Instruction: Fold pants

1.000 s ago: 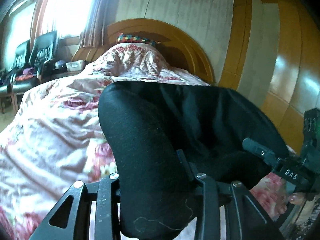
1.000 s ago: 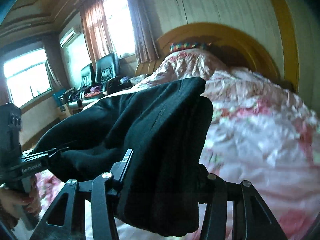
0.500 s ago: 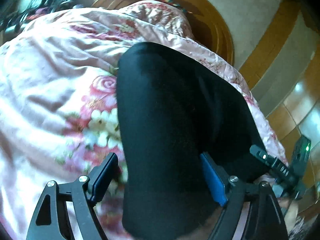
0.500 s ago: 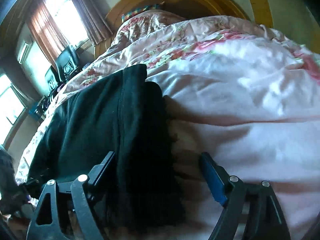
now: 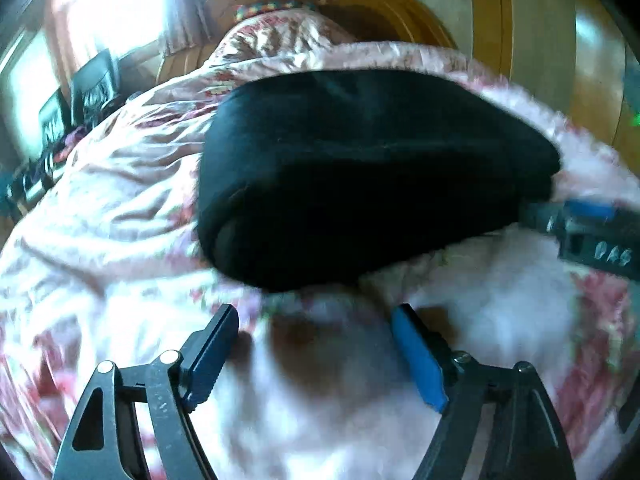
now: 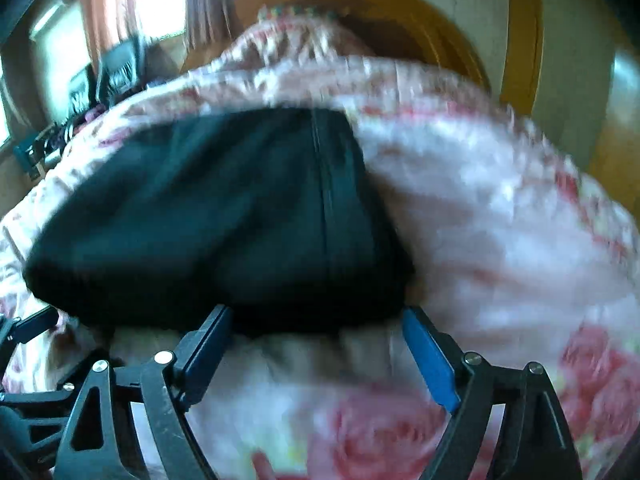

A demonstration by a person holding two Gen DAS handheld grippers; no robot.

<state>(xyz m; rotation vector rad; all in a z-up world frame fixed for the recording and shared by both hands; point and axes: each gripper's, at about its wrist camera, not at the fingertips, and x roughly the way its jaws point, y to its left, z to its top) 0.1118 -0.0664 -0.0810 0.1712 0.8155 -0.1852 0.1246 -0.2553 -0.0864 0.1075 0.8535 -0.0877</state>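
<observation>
The black pants (image 5: 360,176) lie folded in a thick bundle on the pink floral bedspread (image 5: 112,208). My left gripper (image 5: 316,344) is open and empty, a little short of the bundle's near edge. The right gripper's fingers (image 5: 592,232) show at the bundle's right end in the left wrist view. In the right wrist view the pants (image 6: 224,220) lie just beyond my right gripper (image 6: 318,340), which is open with nothing between its blue pads. Both views are motion-blurred.
A rounded wooden headboard (image 5: 360,4) and a pillow heap (image 5: 280,36) stand at the far end of the bed. Black chairs (image 5: 80,92) and a window are at the left. Wooden wall panels (image 5: 592,80) run along the right.
Both grippers were shut on the lifted pants a second ago. They have opened, let the bundle down on the bed, and drawn back from it.
</observation>
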